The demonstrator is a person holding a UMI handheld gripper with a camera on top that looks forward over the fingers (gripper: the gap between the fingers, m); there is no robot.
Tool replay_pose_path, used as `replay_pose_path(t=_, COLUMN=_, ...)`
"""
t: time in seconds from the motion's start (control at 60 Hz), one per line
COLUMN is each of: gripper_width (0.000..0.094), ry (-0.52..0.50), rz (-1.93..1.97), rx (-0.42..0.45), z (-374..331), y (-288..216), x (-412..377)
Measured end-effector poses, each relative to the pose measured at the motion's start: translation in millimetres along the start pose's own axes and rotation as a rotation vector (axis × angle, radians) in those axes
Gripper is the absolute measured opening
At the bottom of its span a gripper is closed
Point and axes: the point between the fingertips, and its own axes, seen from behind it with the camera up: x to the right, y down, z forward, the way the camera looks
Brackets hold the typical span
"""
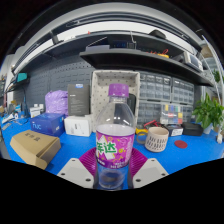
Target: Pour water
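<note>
A clear plastic bottle (114, 140) with a purple cap and a purple-and-green label stands upright between my fingers, lifted a little over the blue table (65, 152). My gripper (113, 172) is shut on the bottle's lower body, with the purple pads (86, 162) pressing both its sides. A small woven basket cup (157, 139) sits on the table to the right, just beyond the right finger.
A cardboard box (36, 148) lies to the left. Further back stand a blue box (46, 123), a white box (77, 125) and a purple bag (57, 102). A green plant (209, 113) is at the far right. Shelving with clutter runs behind.
</note>
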Motion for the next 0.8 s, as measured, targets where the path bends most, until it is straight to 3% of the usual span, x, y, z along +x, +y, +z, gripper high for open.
replay_pose_path(t=0.283, gripper_width=0.0396, ry=-0.057, rz=0.3, rx=-0.04, z=42.2, y=-31.5, x=2.2)
replay_pose_path(t=0.8, gripper_width=0.0395, ry=-0.146, rz=1.471, rx=-0.042, z=156.0, y=-103.4, x=45.3)
